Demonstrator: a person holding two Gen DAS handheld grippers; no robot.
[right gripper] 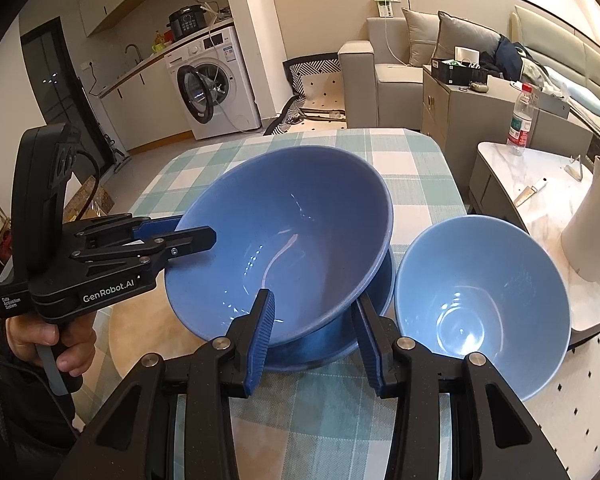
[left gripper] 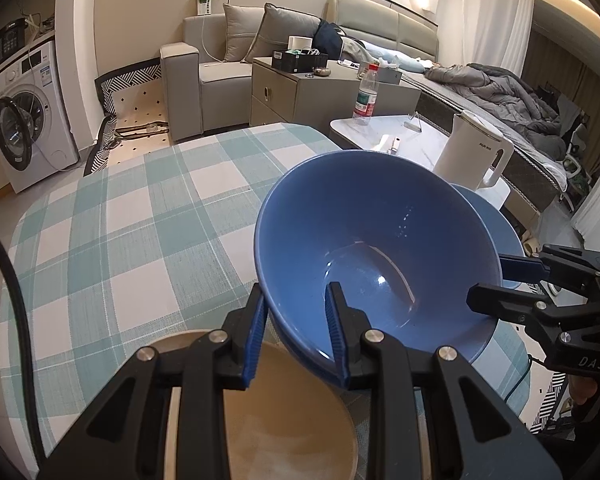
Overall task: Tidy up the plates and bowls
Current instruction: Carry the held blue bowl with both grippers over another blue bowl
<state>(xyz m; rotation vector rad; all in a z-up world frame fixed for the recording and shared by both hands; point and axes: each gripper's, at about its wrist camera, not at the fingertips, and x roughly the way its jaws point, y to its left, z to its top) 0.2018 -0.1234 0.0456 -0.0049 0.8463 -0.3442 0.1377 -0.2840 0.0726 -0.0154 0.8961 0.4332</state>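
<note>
A large blue bowl (left gripper: 360, 220) (right gripper: 292, 208) sits tilted inside a darker blue bowl (right gripper: 332, 344) (left gripper: 308, 360) on the checked tablecloth (left gripper: 120, 220). My left gripper (left gripper: 296, 330) (right gripper: 188, 232) is shut on the large bowl's rim, with one finger inside and one outside. My right gripper (right gripper: 314, 336) (left gripper: 496, 282) clamps the opposite side; its left finger is inside the large bowl and its right finger is outside the stacked walls. A smaller light blue bowl (right gripper: 480, 292) (left gripper: 488, 216) stands empty to the right. A beige plate (left gripper: 292, 420) lies under my left gripper.
A white kettle (left gripper: 472, 152) (right gripper: 592, 232) and a water bottle (left gripper: 366, 96) stand on a marble side table (left gripper: 380, 128) right of the table. A hand (right gripper: 40, 340) holds the left gripper's handle. Beyond the table's far edge are a washing machine (left gripper: 20, 120) and a sofa (left gripper: 220, 60).
</note>
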